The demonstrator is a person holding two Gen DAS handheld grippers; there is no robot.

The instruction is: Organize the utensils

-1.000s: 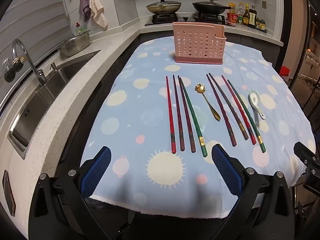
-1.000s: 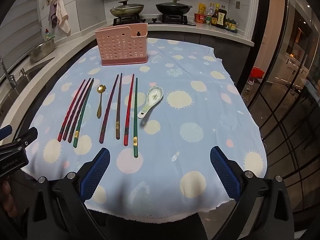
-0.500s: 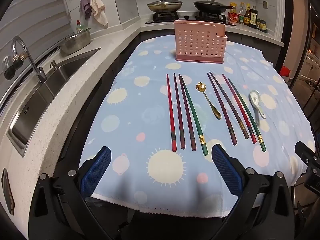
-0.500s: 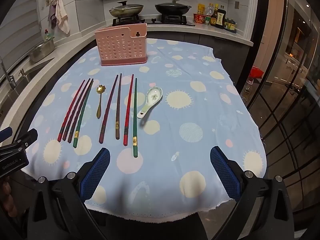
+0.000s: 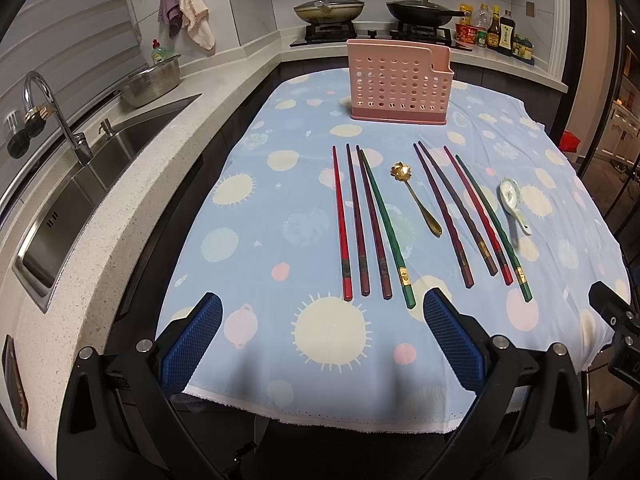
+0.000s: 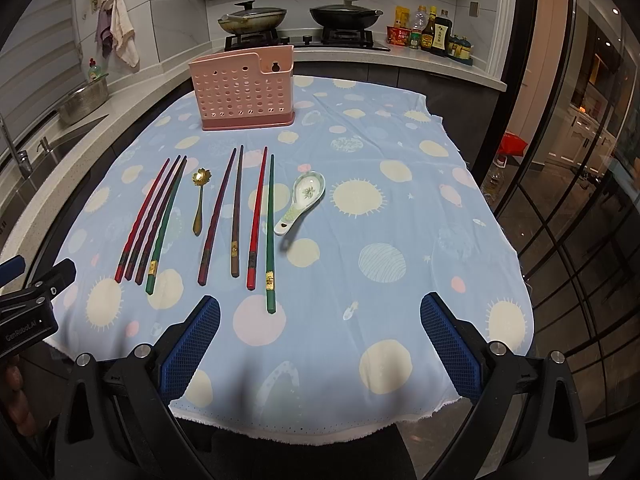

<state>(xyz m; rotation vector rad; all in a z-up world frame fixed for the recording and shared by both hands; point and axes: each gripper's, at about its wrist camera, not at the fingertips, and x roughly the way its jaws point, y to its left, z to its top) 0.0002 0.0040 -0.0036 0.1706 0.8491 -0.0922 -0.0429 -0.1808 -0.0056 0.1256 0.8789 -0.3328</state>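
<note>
A pink perforated utensil holder (image 5: 399, 82) (image 6: 243, 90) stands at the far end of the blue dotted tablecloth (image 5: 256, 224) (image 6: 400, 224). Several red, maroon and green chopsticks lie in two groups, the left group (image 5: 370, 220) (image 6: 154, 218) and the right group (image 5: 472, 212) (image 6: 248, 216). A gold spoon (image 5: 418, 196) (image 6: 199, 200) lies between them. A white ceramic spoon (image 5: 513, 202) (image 6: 301, 200) lies to the right. My left gripper (image 5: 320, 340) is open and empty at the near table edge, just short of the left group. My right gripper (image 6: 318, 344) is open and empty near the right group's green chopstick.
A sink with faucet (image 5: 60, 120) and a metal colander (image 5: 152, 84) line the counter on the left. Two pans (image 5: 376, 10) sit on the stove behind the holder, with sauce bottles (image 5: 496, 32) beside them. A glass door (image 6: 580, 200) is to the right.
Both grippers have shifted very slightly; the view of the table is nearly the same. Nothing on the table has moved.
</note>
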